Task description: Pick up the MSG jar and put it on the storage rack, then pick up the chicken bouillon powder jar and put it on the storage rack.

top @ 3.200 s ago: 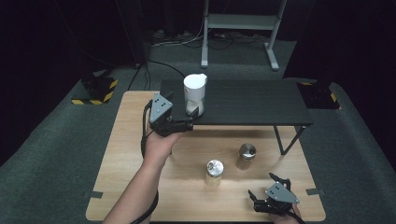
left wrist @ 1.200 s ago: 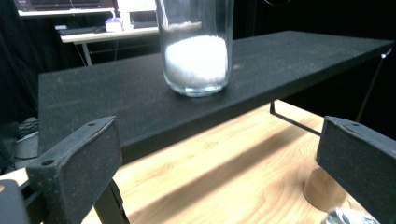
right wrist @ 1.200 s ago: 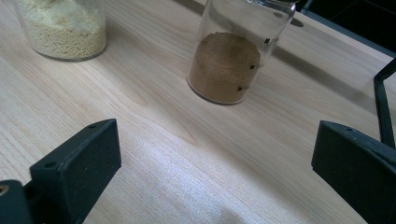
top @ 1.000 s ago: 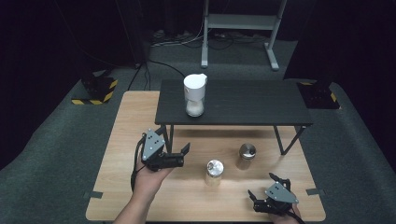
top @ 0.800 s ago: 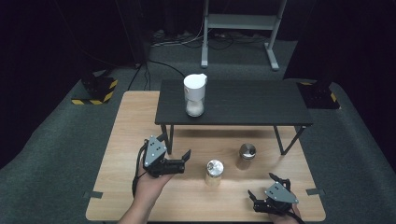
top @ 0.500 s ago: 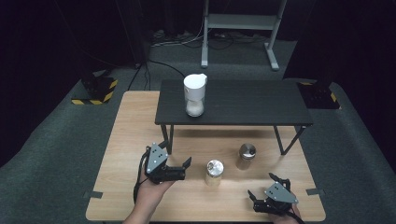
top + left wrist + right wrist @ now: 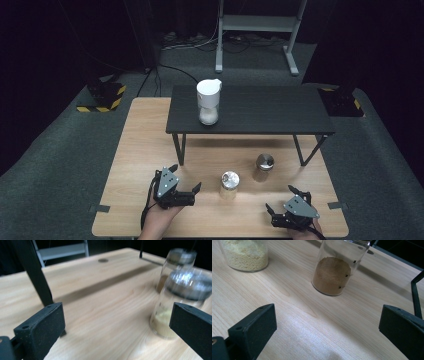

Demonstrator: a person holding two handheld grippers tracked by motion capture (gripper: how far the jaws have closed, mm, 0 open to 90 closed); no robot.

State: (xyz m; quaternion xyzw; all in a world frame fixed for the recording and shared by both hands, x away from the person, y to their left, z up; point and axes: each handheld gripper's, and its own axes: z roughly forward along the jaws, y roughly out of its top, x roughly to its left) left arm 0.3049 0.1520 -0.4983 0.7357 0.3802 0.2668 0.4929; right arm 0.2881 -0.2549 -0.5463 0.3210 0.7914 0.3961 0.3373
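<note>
Left gripper (image 7: 186, 181): sitting low over the wooden table (image 7: 145, 145) near its front edge, matte black jaws spread wide and clasping nothing, pointing toward the nearer jar
Right gripper (image 7: 282, 200): resting at the front right corner of the table, jaws gaping apart with bare wood showing between them
Nearer jar (image 7: 229, 184): clear glass cylinder with a shiny metal lid, standing upright on the table just beside the left gripper's tips, not touching them; in the left gripper view (image 7: 183, 301) it is holding pale yellow grains at the bottom
Farther jar (image 7: 264, 166): same glass-and-metal build, standing upright a little behind and to the right of the first, apart from it; in the right gripper view (image 7: 337, 267) it is carrying a fine brown powder
Table surface: light, smooth wood grain, lying open between the two grippers and left of the jars
Black shelf (image 7: 250, 110): flat dark top on thin metal legs, spanning the table's rear half, leaving a gap beneath
White container (image 7: 208, 101): rounded with a lid, standing on the shelf's left part near its front edge
</note>
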